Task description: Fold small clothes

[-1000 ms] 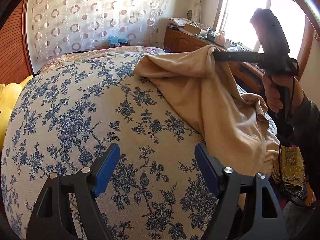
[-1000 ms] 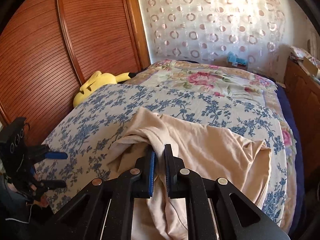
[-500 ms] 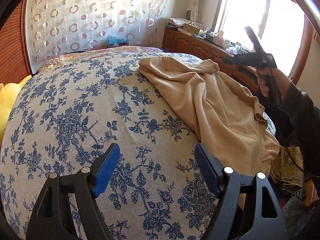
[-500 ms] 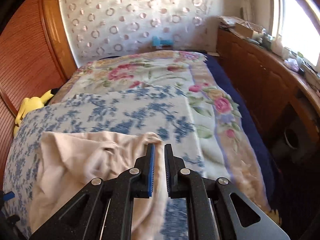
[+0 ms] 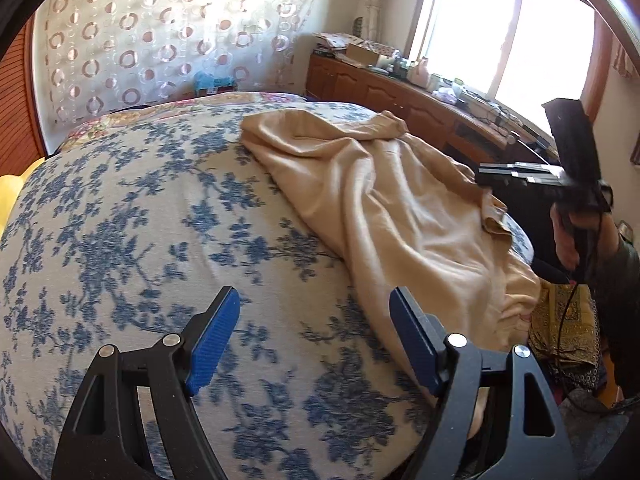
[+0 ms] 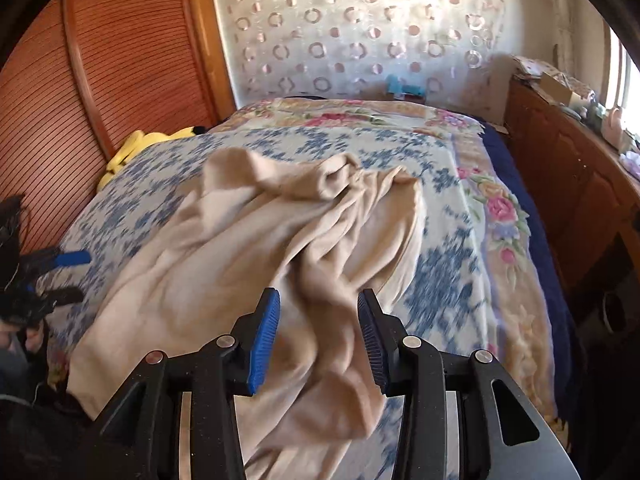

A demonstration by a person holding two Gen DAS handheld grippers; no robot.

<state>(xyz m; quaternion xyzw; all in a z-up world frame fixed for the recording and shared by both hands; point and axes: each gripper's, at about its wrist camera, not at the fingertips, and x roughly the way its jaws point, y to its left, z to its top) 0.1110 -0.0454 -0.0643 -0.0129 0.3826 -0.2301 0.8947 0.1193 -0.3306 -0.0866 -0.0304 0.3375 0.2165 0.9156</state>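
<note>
A beige garment (image 5: 384, 208) lies crumpled on the blue-flowered bedspread (image 5: 132, 240), running from the bed's middle to its right edge. My left gripper (image 5: 314, 336) is open and empty, low over the bedspread just left of the garment's near end. My right gripper (image 6: 318, 332) is open, above a raised fold of the same garment (image 6: 256, 248); the fold lies between the fingers but is not clamped. The right gripper also shows in the left wrist view (image 5: 516, 174), at the bed's right edge. The left gripper shows in the right wrist view (image 6: 60, 276), at the far left.
A yellow plush toy (image 6: 140, 148) lies by the wooden sliding doors (image 6: 100, 80) on the bed's left. A floral blanket (image 6: 360, 116) covers the far end. A cluttered wooden cabinet (image 5: 400, 88) stands under the window on the right. A patterned yellow cloth (image 5: 564, 328) hangs beyond the bed's right edge.
My right gripper let go of the garment, which dropped onto the bed, then swung back over it and opened. My left gripper stayed open and in place.
</note>
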